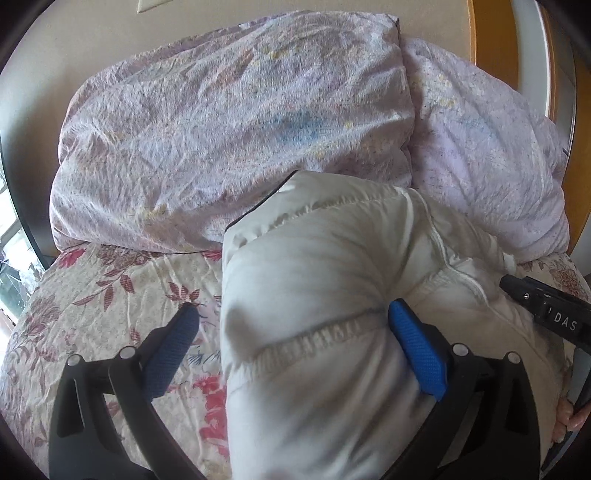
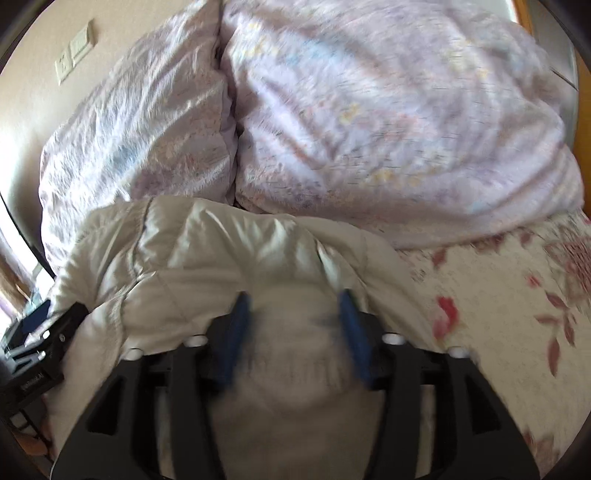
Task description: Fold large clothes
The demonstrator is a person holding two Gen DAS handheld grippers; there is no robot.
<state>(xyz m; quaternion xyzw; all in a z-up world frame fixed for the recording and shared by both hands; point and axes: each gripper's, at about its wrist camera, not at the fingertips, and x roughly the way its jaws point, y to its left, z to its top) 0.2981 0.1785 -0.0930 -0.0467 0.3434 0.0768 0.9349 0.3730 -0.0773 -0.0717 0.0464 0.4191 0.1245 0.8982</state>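
A white puffer jacket (image 1: 325, 295) lies on a floral bed sheet (image 1: 110, 295). My left gripper (image 1: 295, 314) is open wide, its blue pads straddling the jacket's left part; the right pad (image 1: 417, 347) presses on the fabric, the left pad (image 1: 173, 343) is over the sheet. In the right wrist view the jacket (image 2: 221, 251) fills the lower middle. My right gripper (image 2: 293, 301) is open with jacket fabric bulging between its blue pads (image 2: 236, 328). The view is blurred. Each gripper shows at the edge of the other's view (image 1: 546, 310).
Two lilac floral pillows or folded quilts (image 1: 236, 122) (image 1: 487, 162) are stacked behind the jacket against the wall. A wooden headboard or frame (image 1: 491, 33) is at the right. A wall switch (image 2: 74, 51) is at the upper left. A window is at the far left.
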